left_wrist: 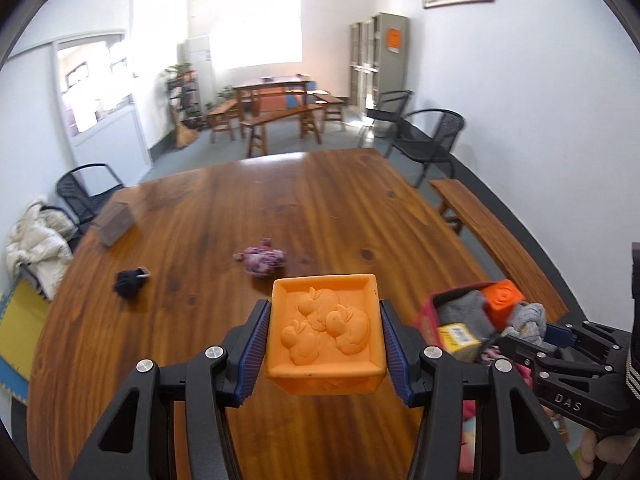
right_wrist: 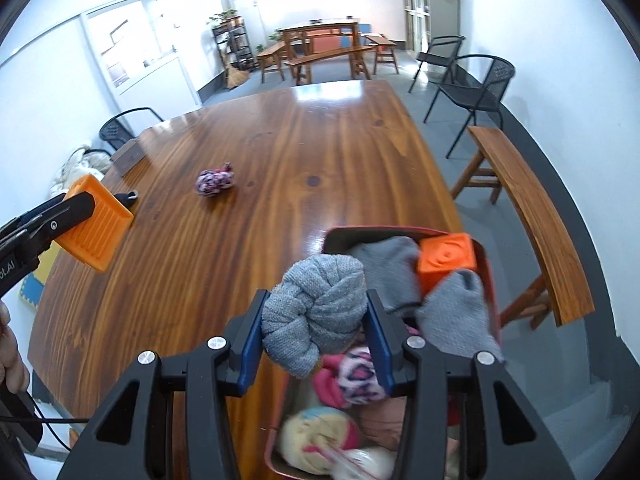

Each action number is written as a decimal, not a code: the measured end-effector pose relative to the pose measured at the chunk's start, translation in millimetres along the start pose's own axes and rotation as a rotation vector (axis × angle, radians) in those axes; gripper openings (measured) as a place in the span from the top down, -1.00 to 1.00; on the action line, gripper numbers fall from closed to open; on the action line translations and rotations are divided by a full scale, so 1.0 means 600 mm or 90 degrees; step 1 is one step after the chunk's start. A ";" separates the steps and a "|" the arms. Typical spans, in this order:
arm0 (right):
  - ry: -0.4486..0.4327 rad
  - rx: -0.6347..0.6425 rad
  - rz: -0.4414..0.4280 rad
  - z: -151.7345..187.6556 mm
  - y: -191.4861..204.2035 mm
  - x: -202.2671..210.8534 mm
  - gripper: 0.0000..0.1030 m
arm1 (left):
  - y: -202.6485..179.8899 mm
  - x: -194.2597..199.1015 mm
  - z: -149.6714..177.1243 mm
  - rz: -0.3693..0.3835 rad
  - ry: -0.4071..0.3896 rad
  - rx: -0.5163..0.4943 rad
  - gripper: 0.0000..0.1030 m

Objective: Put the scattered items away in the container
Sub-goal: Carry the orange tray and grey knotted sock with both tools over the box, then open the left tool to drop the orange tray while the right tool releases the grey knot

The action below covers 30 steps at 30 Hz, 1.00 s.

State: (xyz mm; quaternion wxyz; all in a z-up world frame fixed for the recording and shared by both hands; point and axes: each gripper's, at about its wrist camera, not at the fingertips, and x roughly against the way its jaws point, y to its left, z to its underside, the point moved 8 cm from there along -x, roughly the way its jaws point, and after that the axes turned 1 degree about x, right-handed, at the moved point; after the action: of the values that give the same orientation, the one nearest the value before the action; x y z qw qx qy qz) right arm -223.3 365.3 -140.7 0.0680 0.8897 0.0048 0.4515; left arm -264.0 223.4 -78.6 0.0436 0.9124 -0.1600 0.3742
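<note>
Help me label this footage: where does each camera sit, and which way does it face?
Left wrist: on the left gripper, looking down along its jaws over the wooden table; the jaws clamp an orange block; the right gripper shows at right.
Right wrist: on the right gripper, above the container; the jaws clamp a grey sock bundle; the left gripper and a hand show at left.
Shared: table, container, both held items, pink sock ball.
</note>
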 end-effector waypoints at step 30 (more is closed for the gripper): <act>-0.012 -0.084 -0.037 -0.036 -0.128 -0.006 0.03 | -0.240 -0.085 0.103 0.208 0.214 -0.089 -0.28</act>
State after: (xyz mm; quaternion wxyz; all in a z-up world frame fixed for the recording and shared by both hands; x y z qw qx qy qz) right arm -238.8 443.4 -140.3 0.1396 0.8871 0.0004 0.4400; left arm -209.9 360.2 -152.6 0.0714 0.7940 -0.3216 0.5109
